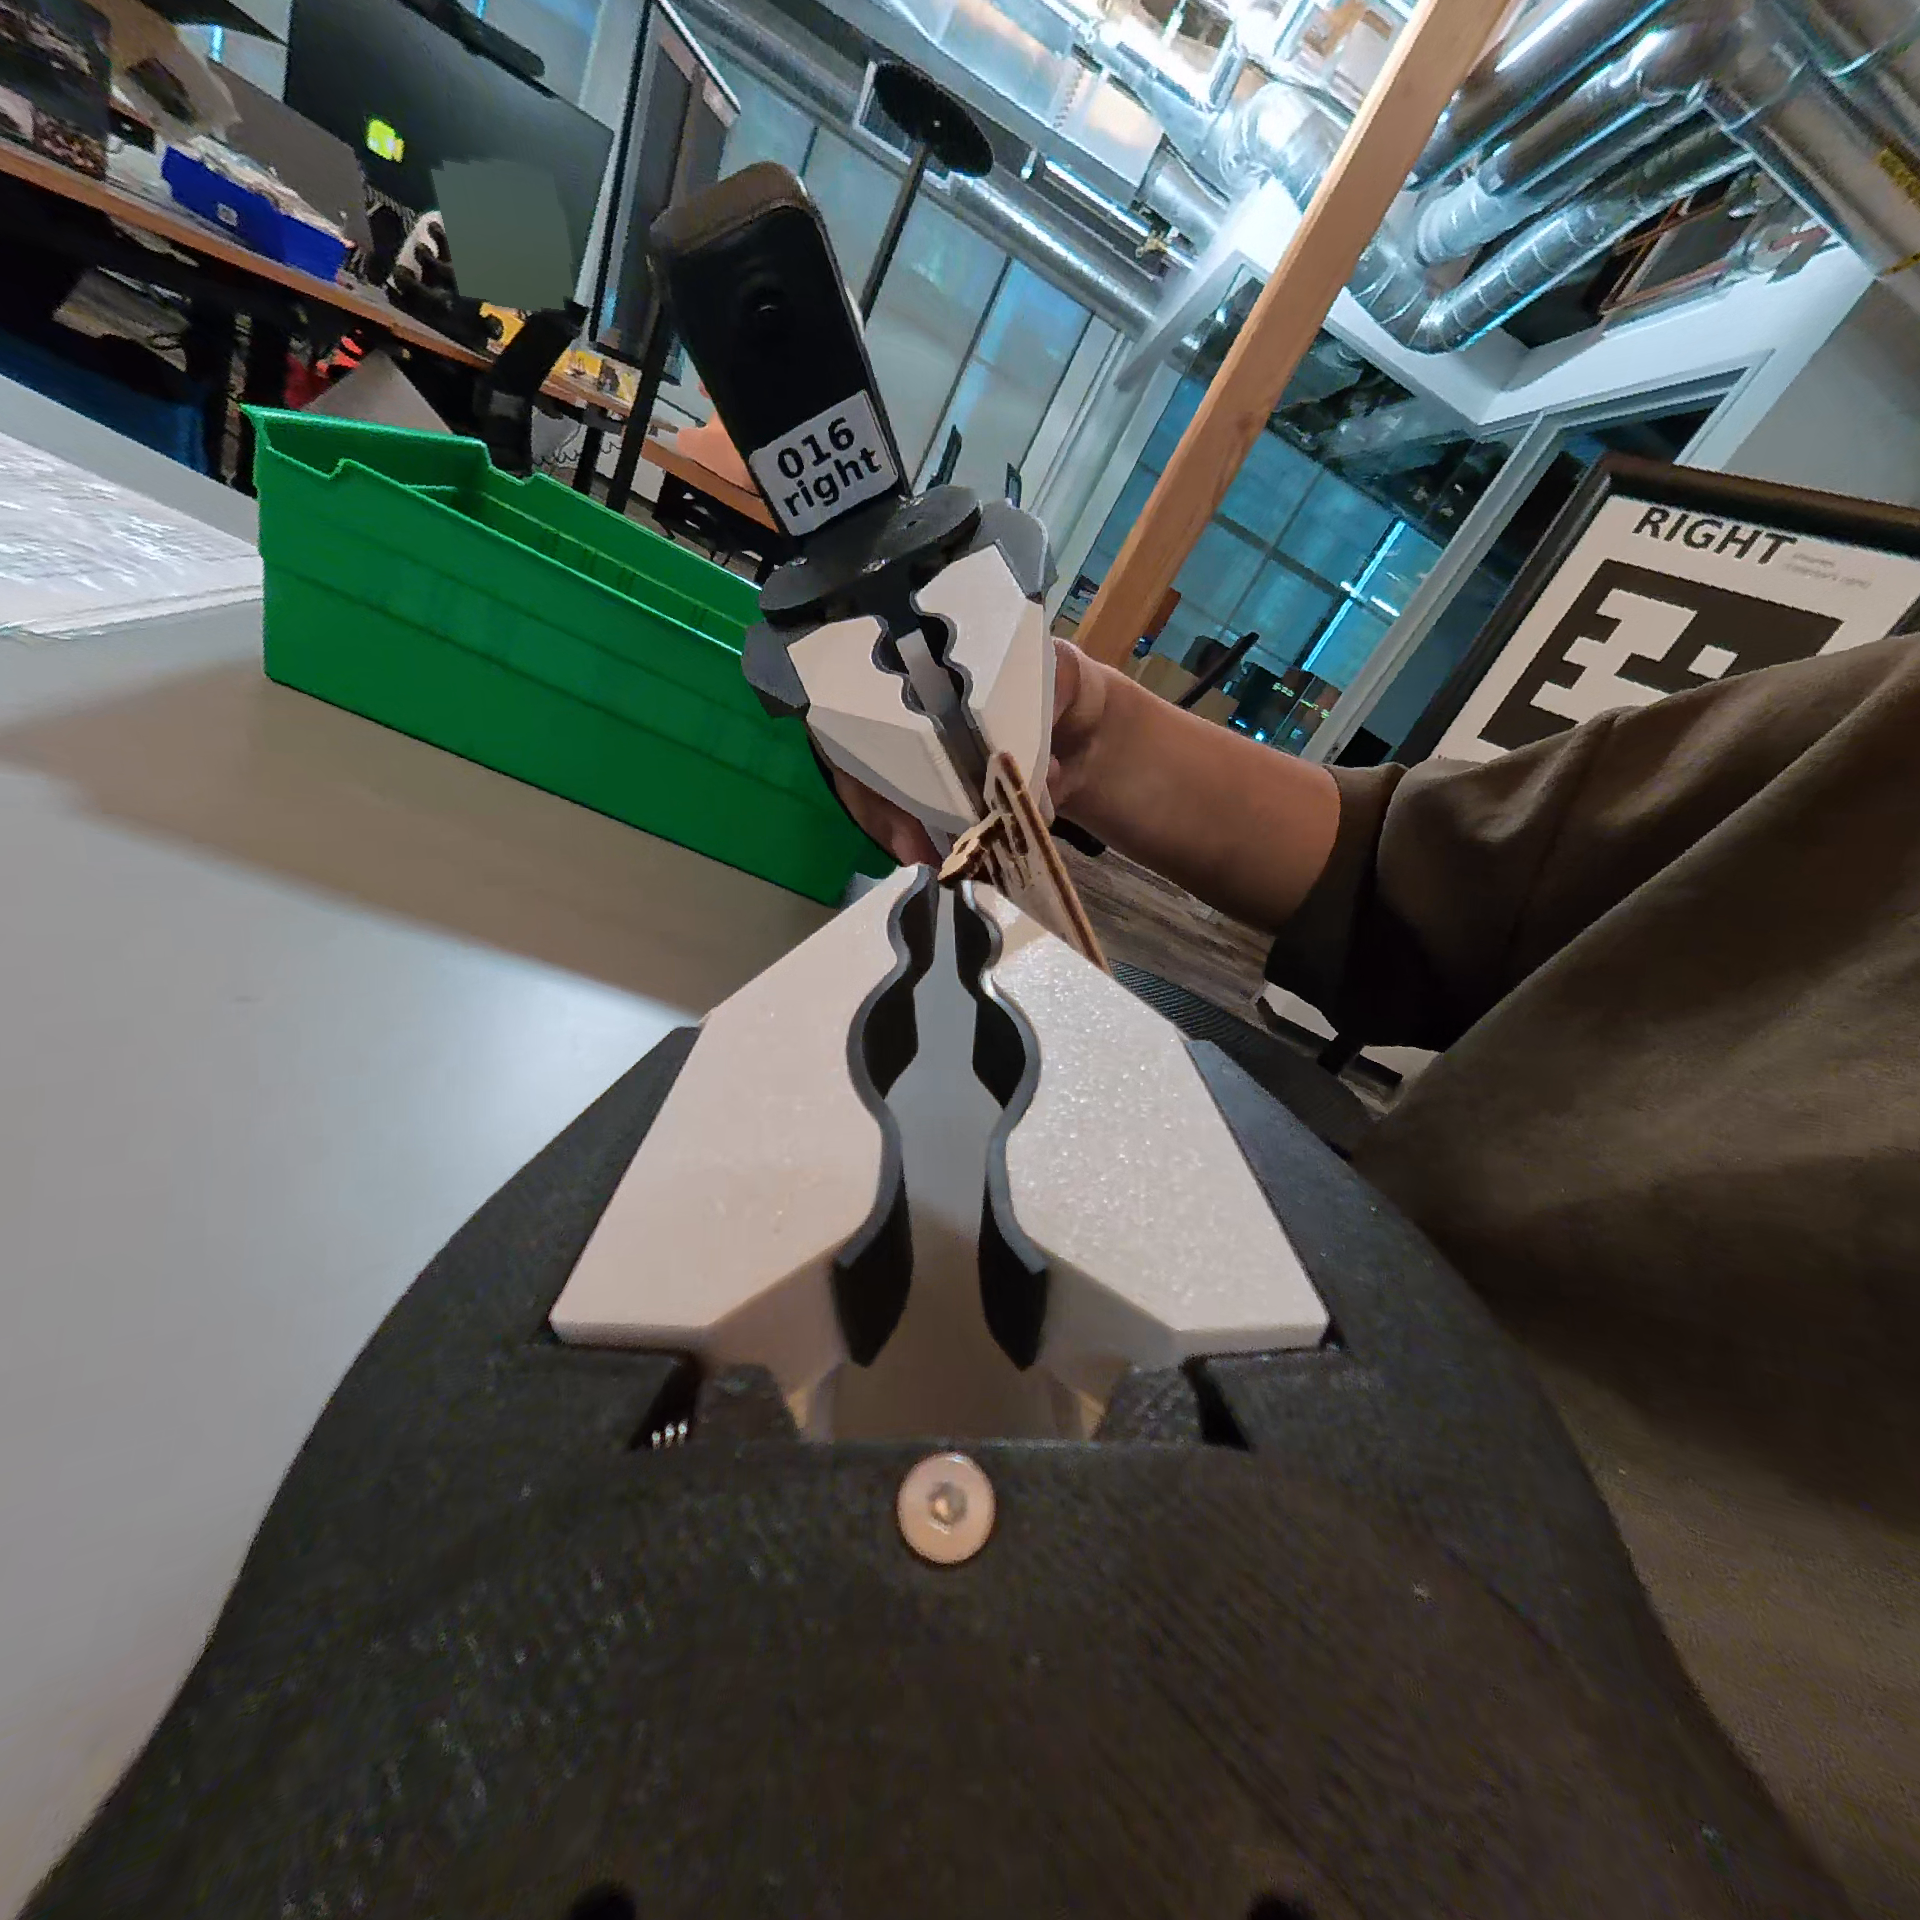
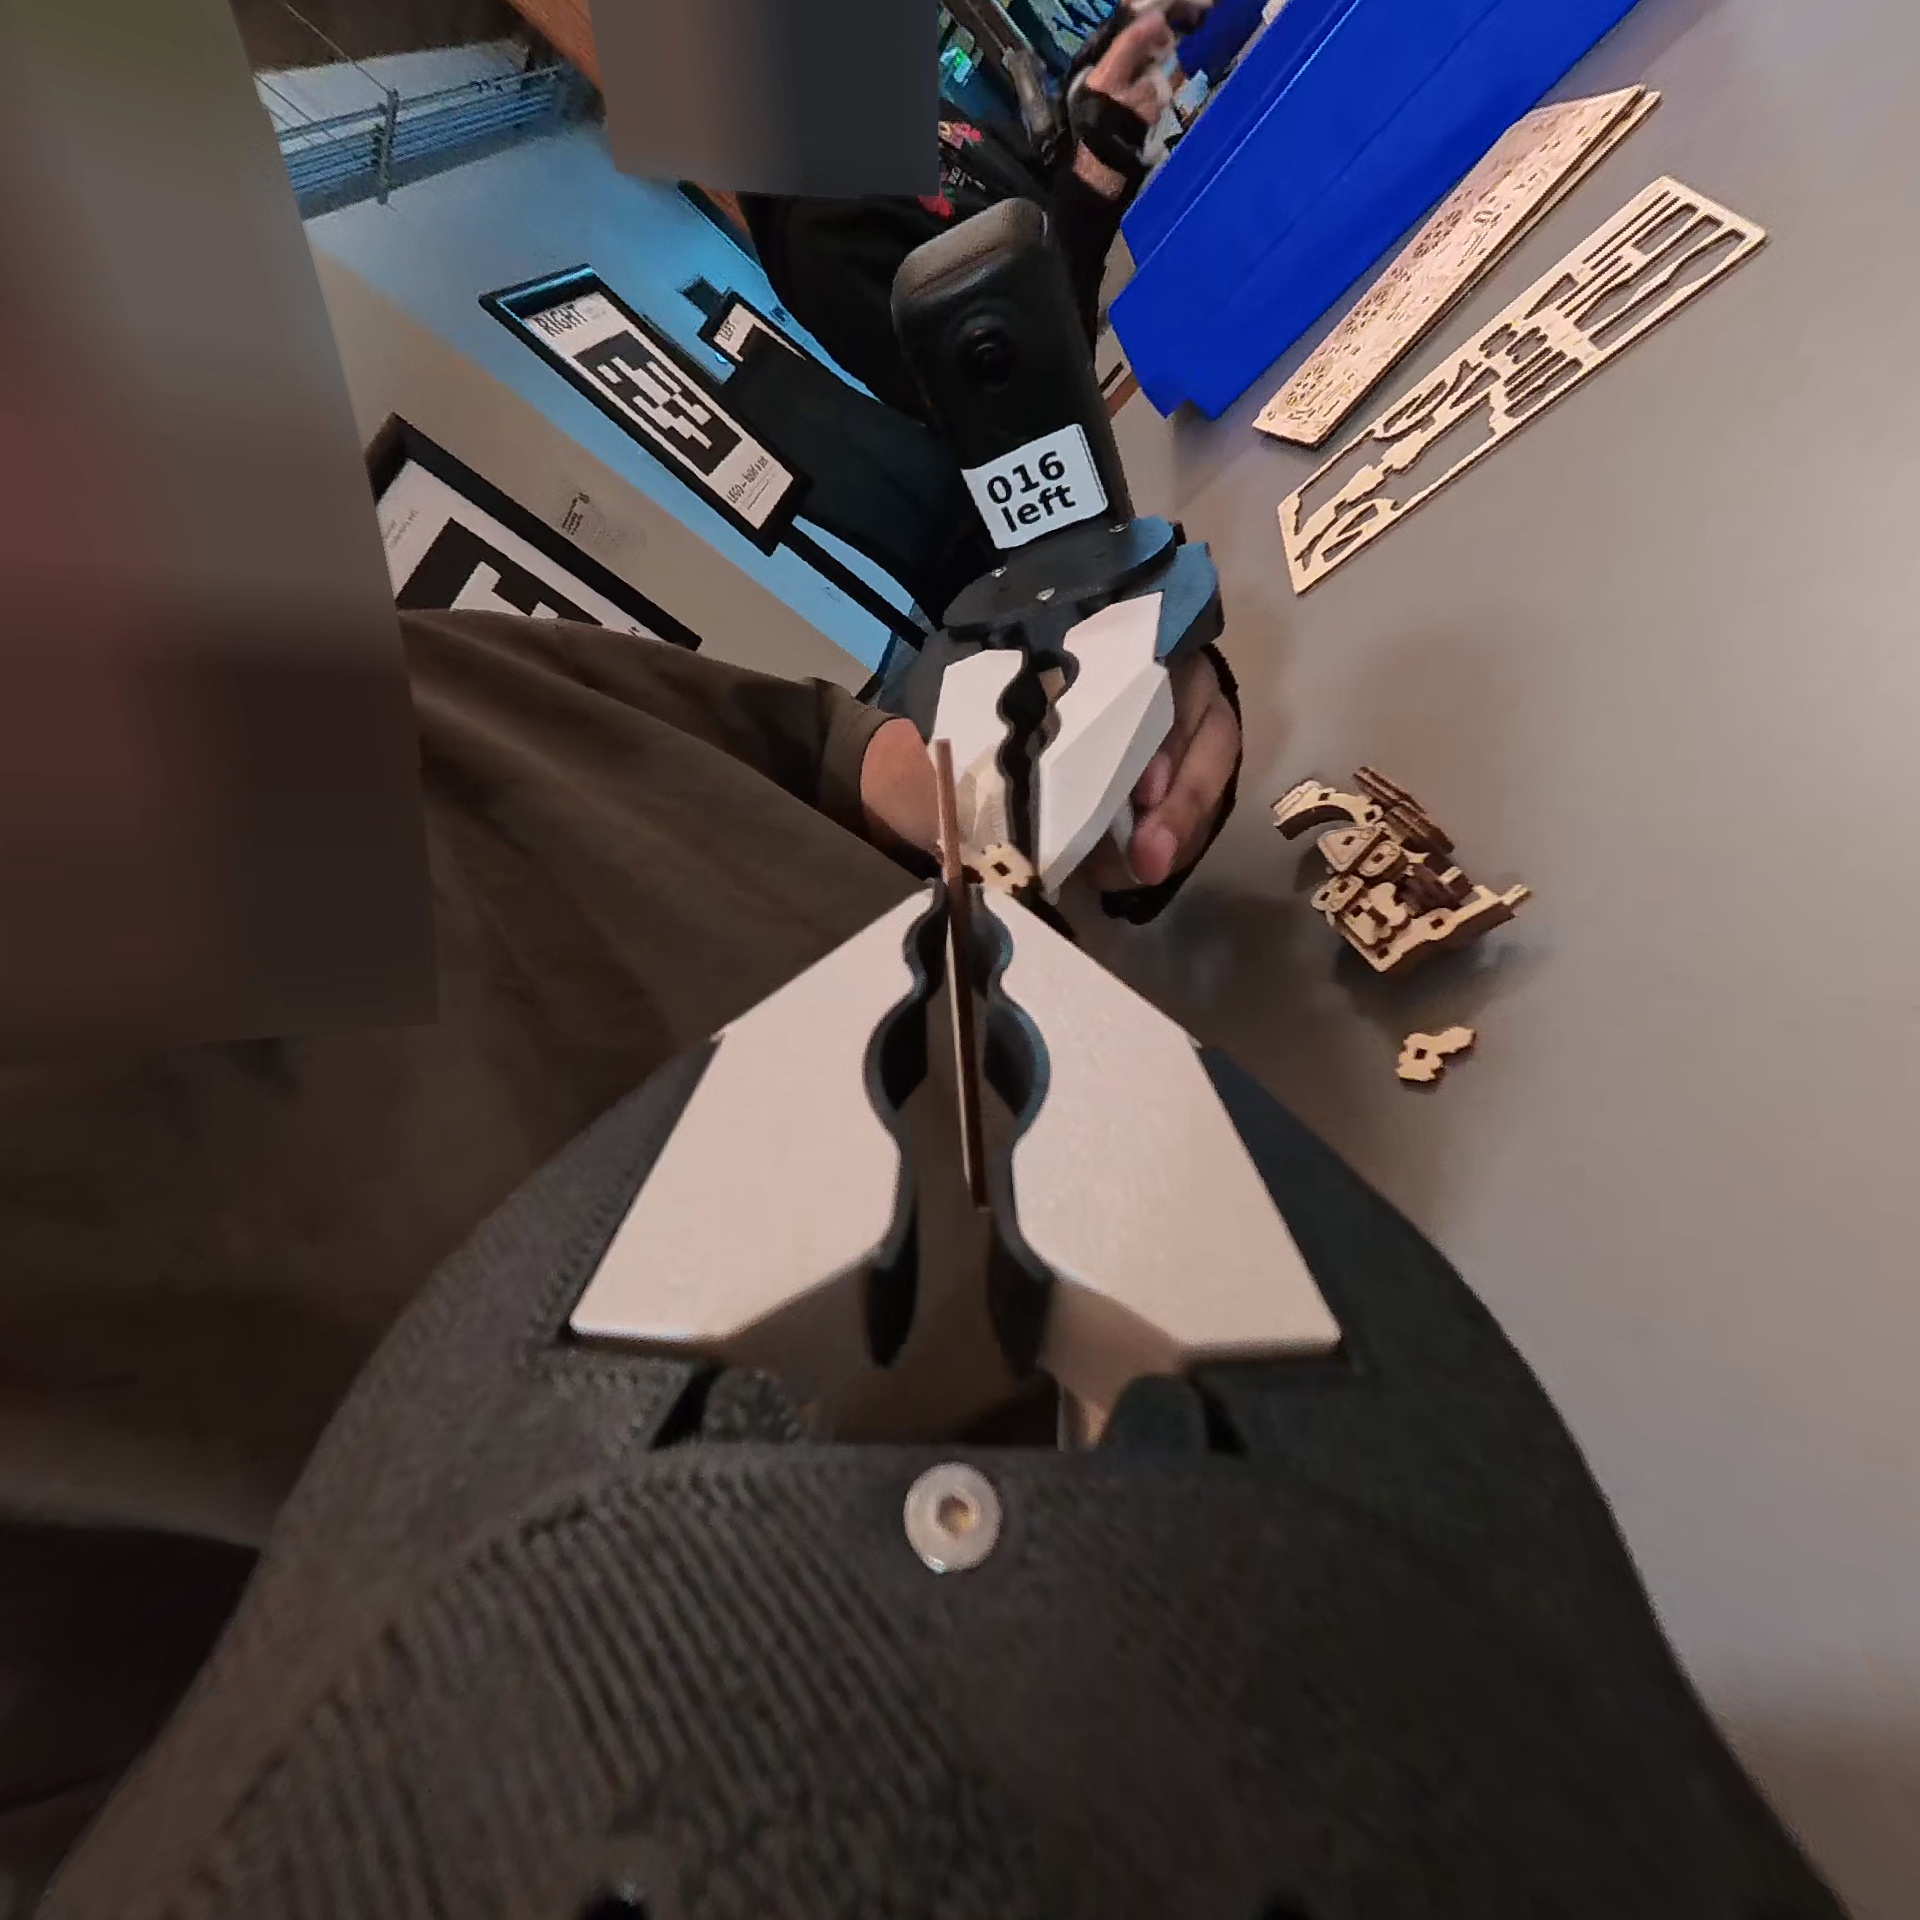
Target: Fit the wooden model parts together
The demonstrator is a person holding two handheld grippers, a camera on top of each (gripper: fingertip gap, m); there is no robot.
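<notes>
Plywood everywhere, and the build looks maybe partway there. The right tool (image 2: 951, 914) is pinching a thin flat wooden piece (image 2: 961, 1039) edge-on, with a small connector bit (image 2: 1003, 864) meeting it right at the tips. The left tool (image 1: 948, 902) sits nearly pressed together; can't tell if it's actually gripping that bit. At about 3 o'clock in the right wrist view, a half-built wooden model (image 2: 1392, 883) rests on the grey surface (image 2: 1662, 1143), a loose small part (image 2: 1434, 1055) just below it, and punched-out sheets (image 2: 1507, 384) up at 1 o'clock. My guess: plenty of joining left.
</notes>
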